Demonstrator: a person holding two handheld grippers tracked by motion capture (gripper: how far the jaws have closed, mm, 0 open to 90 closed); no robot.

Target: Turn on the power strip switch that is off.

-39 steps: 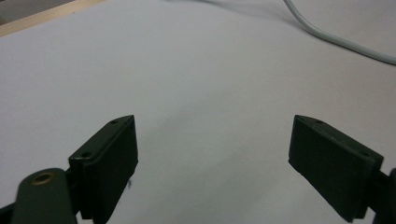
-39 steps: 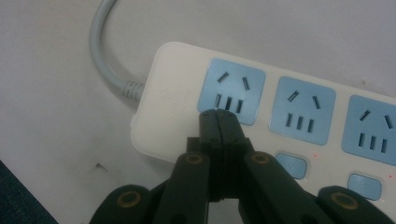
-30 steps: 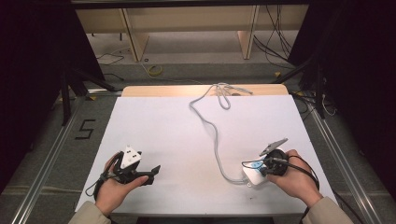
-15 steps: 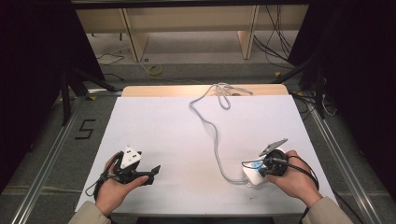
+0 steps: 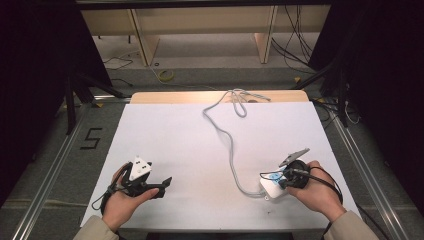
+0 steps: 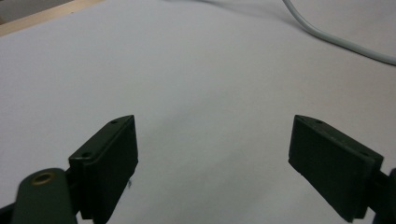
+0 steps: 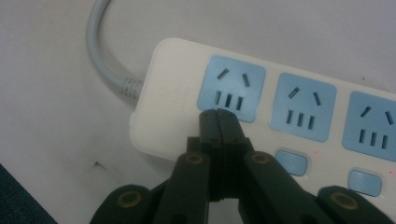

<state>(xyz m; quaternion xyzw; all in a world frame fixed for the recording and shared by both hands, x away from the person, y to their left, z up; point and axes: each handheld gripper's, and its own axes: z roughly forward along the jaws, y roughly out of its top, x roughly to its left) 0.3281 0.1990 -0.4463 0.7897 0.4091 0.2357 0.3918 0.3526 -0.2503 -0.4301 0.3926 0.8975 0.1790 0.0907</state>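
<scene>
Nearest the person, the right gripper (image 7: 218, 122) has its two black jaws pressed flat together with nothing between them, their tips over the near edge of the white power strip (image 7: 177, 98), just below the first blue socket (image 7: 232, 88). Whether the tips actually press the casing or hover just above it cannot be told. Small blue switch buttons (image 7: 290, 162) sit beside the jaws along that same edge, and none looks pressed by the gripper. In the high view the power strip (image 5: 272, 187) lies at the near right of the white bench (image 5: 175, 145), partly under the right gripper (image 5: 280, 181) and the hand that carries it.

At the near left, the left gripper (image 5: 162, 186) rests low over bare bench with its jaws spread wide and nothing between them; its own view shows the same gap (image 6: 215, 158) over plain white surface.

From the strip's end the grey cable (image 5: 231, 145) runs away across the bench in loose curves and gathers into a small loop (image 5: 239, 100) at the far edge, by the wooden strip there.

Judging by this, the work on the power strip is at an early stage: the right gripper has reached it but grips nothing, the strip lies flat, the cable is spread out uncoiled, and the left gripper has yet to take part.
</scene>
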